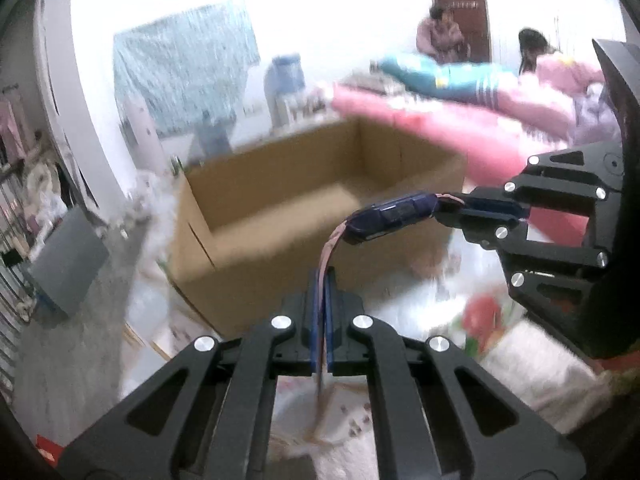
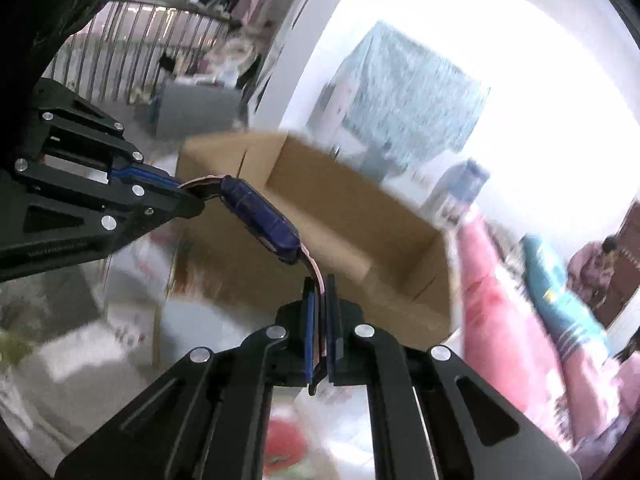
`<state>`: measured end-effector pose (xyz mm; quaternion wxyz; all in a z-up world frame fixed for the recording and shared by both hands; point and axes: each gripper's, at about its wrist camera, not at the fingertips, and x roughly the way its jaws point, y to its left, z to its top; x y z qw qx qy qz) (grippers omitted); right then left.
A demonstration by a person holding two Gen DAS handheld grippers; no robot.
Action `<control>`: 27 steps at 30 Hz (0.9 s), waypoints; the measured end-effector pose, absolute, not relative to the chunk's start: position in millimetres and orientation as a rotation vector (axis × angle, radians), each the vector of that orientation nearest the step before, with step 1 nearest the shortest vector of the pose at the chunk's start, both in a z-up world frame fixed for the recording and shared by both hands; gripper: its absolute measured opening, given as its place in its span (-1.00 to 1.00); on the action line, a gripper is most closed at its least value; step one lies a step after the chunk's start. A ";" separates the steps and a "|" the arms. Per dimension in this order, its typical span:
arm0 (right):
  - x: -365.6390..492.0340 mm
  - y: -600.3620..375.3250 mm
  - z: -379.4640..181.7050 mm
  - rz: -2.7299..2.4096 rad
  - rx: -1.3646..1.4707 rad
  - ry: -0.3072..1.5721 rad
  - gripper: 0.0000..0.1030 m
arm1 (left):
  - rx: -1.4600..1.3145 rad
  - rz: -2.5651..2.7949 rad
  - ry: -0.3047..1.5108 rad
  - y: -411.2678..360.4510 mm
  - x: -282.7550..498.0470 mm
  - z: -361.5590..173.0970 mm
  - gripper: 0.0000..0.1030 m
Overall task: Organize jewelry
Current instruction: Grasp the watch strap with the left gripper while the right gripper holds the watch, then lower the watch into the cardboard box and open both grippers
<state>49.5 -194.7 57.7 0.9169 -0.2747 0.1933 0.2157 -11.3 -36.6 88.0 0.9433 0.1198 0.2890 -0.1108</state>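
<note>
Wristwatch (image 1: 394,214) held in the air between two grippers, just in front of an open cardboard box (image 1: 280,200). The left gripper (image 1: 322,280) is seen closed on one pink strap end, the strap being pinched between its blue pads (image 1: 314,320); the right gripper (image 1: 480,210) is likewise clamped on the opposite strap end. In the right wrist view the same arrangement is shown mirrored: the right gripper (image 2: 320,288) is shut on the strap near the dark blue case of the wristwatch (image 2: 260,216), and the left gripper (image 2: 176,196) holds the far end. The cardboard box (image 2: 340,208) lies beyond the watch and appears empty, although its floor is only partly visible and both views are blurred.

The step in hand is judged to be the carrying of the watch toward the box. Several failures may be expected. The strap is gripped only at its thin ends, so slippage from either pair of pads is possible if the grippers are drawn apart or twisted. Unequal release could leave the watch swinging from one end, and it might then be dropped outside the box rim onto the cluttered surface below.
</note>
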 end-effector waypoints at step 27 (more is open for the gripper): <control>388.9 -157.0 9.4 0.552 -0.250 1.248 -0.28 | 0.247 -0.148 1.170 -17.9 290.7 41.2 -0.21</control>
